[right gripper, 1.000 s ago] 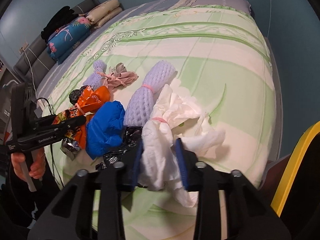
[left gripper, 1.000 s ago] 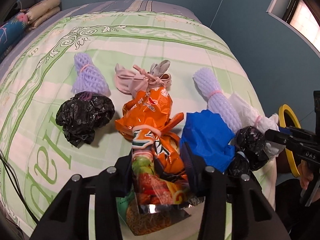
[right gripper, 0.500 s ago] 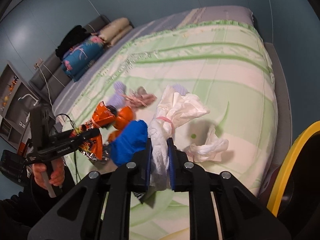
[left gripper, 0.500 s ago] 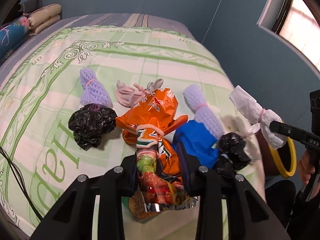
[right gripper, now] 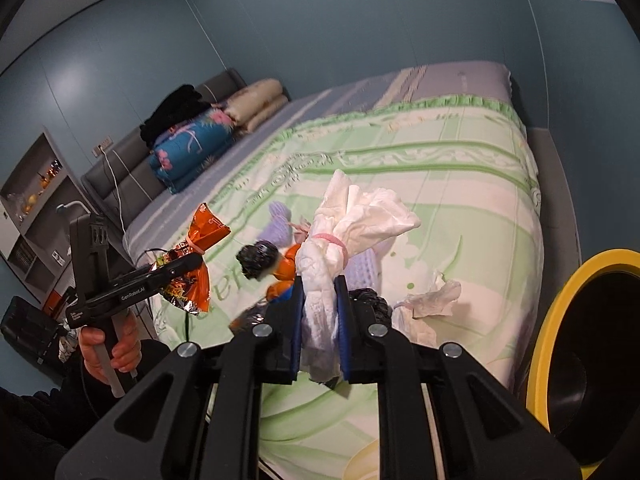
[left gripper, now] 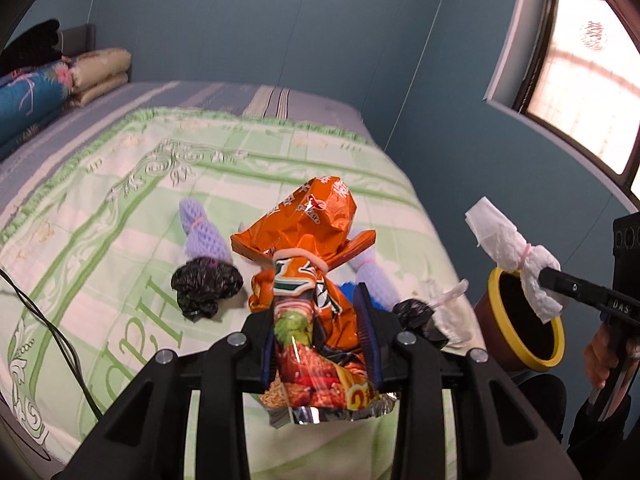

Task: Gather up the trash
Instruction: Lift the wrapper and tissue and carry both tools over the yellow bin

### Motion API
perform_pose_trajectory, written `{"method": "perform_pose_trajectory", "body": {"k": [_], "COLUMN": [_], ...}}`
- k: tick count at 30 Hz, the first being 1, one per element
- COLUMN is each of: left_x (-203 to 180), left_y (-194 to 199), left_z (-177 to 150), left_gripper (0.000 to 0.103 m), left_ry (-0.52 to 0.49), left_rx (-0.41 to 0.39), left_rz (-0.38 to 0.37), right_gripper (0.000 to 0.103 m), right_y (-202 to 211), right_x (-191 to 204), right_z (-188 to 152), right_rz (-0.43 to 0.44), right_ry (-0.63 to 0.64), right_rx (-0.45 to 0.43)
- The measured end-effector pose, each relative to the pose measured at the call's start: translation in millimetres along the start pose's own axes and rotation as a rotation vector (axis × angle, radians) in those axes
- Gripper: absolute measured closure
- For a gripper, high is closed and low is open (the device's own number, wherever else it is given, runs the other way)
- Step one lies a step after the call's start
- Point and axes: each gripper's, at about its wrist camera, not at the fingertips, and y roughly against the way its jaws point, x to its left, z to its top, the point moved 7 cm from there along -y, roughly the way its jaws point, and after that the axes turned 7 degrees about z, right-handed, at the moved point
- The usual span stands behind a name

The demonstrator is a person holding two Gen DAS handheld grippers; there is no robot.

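The right gripper (right gripper: 319,322), clamping the tissue bundle (right gripper: 352,232), sits nearer the bin (right gripper: 560,320) (left gripper (left gripper: 319,338) grips the snack bag (left gripper: 308,264)).

1. The left hand-held gripper (left gripper: 320,344) points downward, its blue pads pinched onto an orange snack bag (left gripper: 308,280).
2. The right hand-held gripper (right gripper: 319,320) tilts down too, its pads nearly together, clamping a white paper bundle (right gripper: 344,236).
3. A bare hand (right gripper: 110,346) grips the left handle.
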Motion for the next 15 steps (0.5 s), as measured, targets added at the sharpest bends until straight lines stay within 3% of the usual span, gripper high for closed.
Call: {"method": "perform_pose_trajectory", "body": {"k": [5, 15], "left_x": [-18, -88], "left_y": [27, 40], "left_z": [9, 25], "left_gripper": [0.071, 0.071], "left_ry": [-0.025, -0.103], "left_rx": [-0.075, -0.137], "left_rz": [0.001, -0.09], "right_gripper": [0.089, 0.089], "right_y": [30, 99], "right_x": [9, -9], "right_z": [-3, -1], "right_rz": [-0.016, -0.087], "right_ry": [0.016, -0.011], "right_rx": [-0.061, -0.195]}}
